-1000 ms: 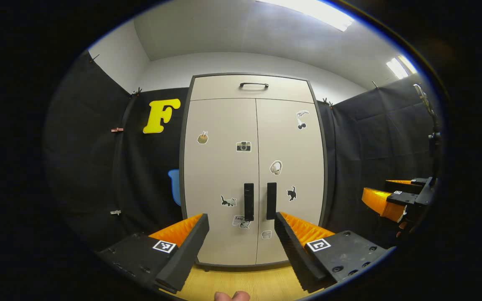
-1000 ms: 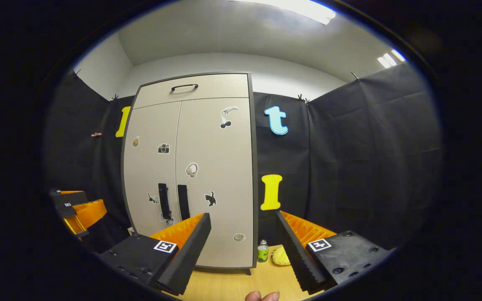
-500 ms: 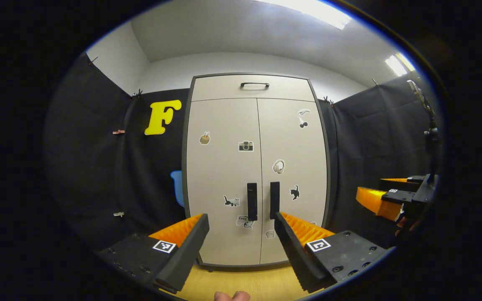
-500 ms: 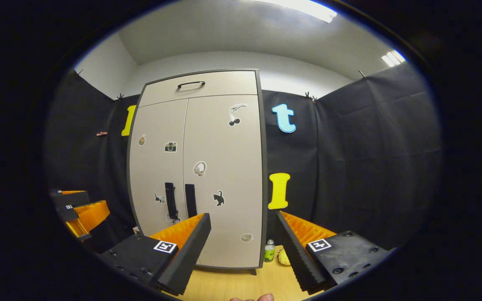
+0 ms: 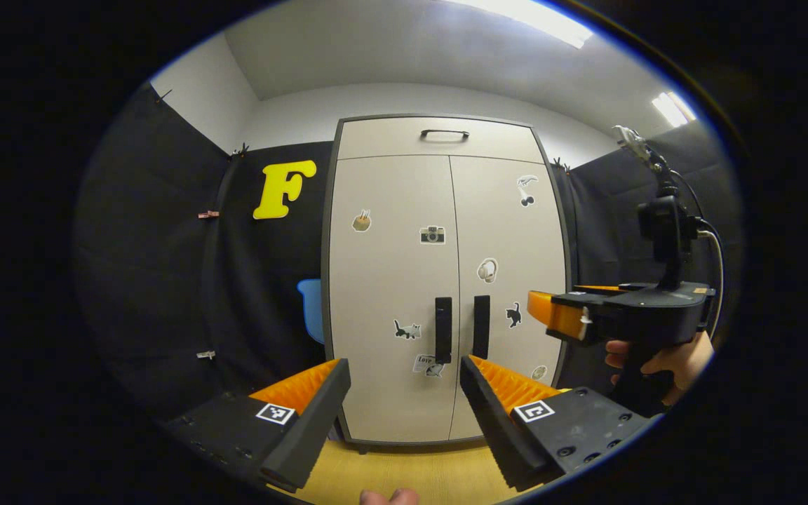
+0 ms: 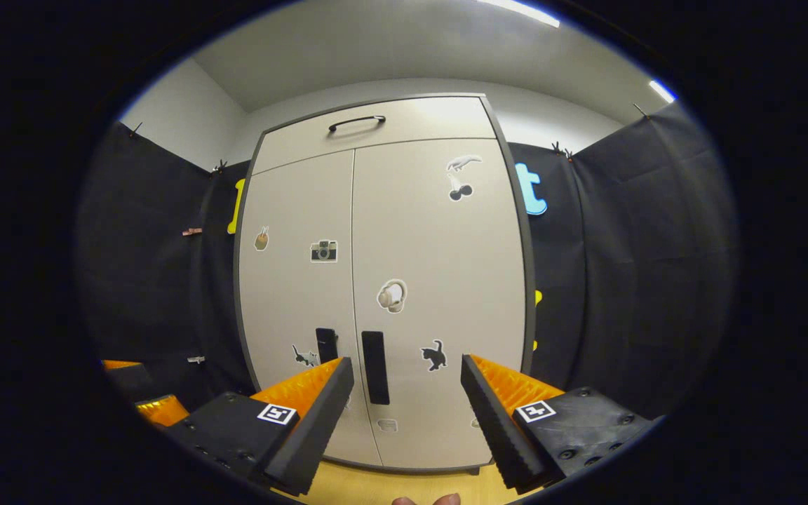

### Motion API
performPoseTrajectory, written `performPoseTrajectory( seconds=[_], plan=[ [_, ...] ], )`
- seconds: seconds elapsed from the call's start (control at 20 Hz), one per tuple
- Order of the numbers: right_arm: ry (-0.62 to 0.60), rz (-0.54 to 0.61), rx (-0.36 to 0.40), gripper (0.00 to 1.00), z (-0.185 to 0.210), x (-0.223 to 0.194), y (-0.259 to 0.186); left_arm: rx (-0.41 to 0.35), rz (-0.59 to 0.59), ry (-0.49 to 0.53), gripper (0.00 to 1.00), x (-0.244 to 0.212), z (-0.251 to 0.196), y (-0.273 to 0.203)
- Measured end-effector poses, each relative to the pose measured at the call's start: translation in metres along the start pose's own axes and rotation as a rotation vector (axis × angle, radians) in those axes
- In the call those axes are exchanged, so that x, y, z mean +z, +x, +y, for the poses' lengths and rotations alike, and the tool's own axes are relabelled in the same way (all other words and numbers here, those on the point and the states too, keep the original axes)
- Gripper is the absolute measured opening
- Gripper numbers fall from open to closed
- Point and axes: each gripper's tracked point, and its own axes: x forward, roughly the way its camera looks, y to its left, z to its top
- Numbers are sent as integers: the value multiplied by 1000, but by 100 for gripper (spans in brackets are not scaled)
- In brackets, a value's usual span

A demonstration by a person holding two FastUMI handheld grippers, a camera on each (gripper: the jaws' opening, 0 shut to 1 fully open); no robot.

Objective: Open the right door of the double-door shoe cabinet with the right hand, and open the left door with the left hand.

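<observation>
The beige shoe cabinet [image 5: 446, 280] stands ahead with both doors closed. Its left door [image 5: 390, 280] and right door [image 5: 509, 266] carry small stickers and two black vertical handles, the left handle [image 5: 443, 330] and right handle [image 5: 481, 326]. My left gripper [image 5: 404, 407] is open, some way short of the doors. My right gripper [image 6: 407, 407] is open too, closer to the cabinet [image 6: 383, 280], with the right handle [image 6: 374, 367] just left of centre between its fingers. In the left gripper view the right gripper [image 5: 558, 315] reaches in from the right, held by a hand [image 5: 663, 358].
A drawer with a black handle [image 5: 444, 133] tops the cabinet. Black cloth walls stand on both sides. The floor [image 5: 418, 470] is light wood. Part of the left gripper [image 6: 144, 393] shows at the lower left of the right gripper view.
The right gripper has moved forward and left toward the cabinet, which looms larger in its view. In the left gripper view it has come in from the right edge. The left gripper shifted slightly.
</observation>
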Motion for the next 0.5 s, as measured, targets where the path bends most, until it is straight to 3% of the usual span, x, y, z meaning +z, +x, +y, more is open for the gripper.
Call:
performPoseTrajectory(
  seconds=[0.5],
  plan=[
    [-37, 89, -13, 98, 26, -69, 100, 41, 45, -19, 98, -31, 29, 14]
  ],
)
